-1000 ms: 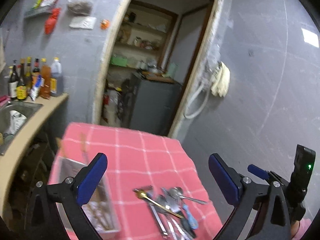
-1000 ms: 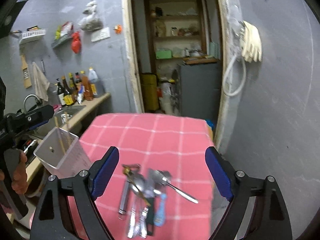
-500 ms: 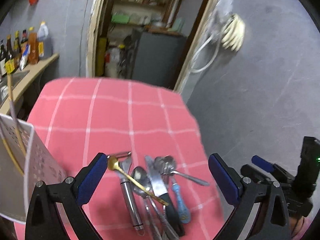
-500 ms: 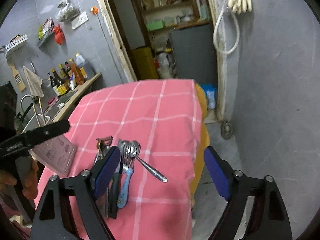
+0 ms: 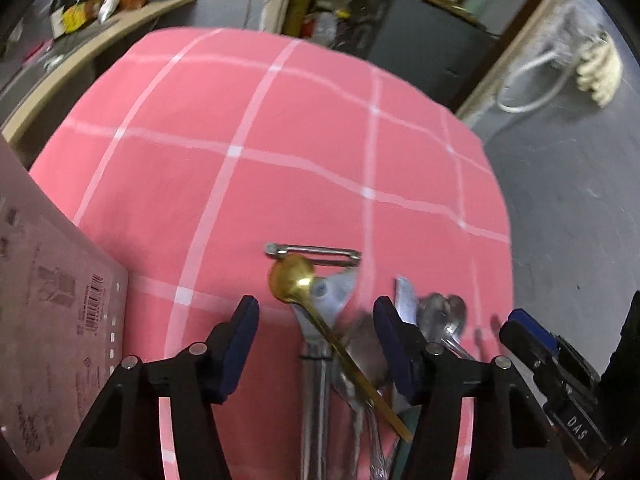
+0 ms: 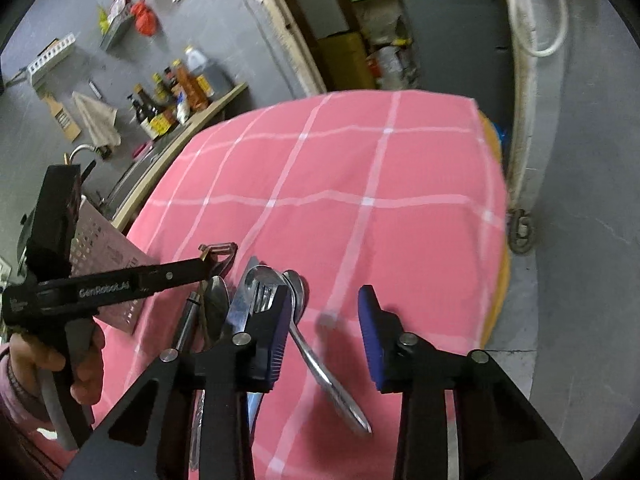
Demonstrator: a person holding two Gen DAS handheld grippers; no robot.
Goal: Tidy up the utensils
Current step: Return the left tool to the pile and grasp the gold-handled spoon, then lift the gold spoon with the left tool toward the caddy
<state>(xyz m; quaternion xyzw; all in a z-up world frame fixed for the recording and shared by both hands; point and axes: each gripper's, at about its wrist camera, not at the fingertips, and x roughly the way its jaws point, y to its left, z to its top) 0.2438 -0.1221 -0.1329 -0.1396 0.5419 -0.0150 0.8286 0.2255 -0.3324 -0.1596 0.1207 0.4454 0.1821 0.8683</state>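
Note:
A pile of utensils lies on the pink checked tablecloth (image 5: 280, 160): a gold spoon (image 5: 294, 276), a metal peeler (image 5: 320, 304), steel spoons (image 6: 298, 292), a fork (image 6: 262, 294) and a knife (image 6: 240, 300). My left gripper (image 5: 316, 344) is open, low over the pile, its fingers either side of the gold spoon's handle and the peeler. My right gripper (image 6: 324, 340) is open, straddling a steel spoon's handle (image 6: 332, 384). A perforated translucent utensil holder (image 5: 52, 320) stands at the left; it also shows in the right wrist view (image 6: 108, 256).
The table's right edge drops to a grey floor (image 6: 580, 240). A counter with sauce bottles (image 6: 176, 96) and a sink lies to the left. A doorway with shelves and a dark cabinet (image 6: 452, 36) is behind the table.
Both grippers have dropped down and forward onto the utensil pile. Both jaws have narrowed but remain open. The utensils have not moved.

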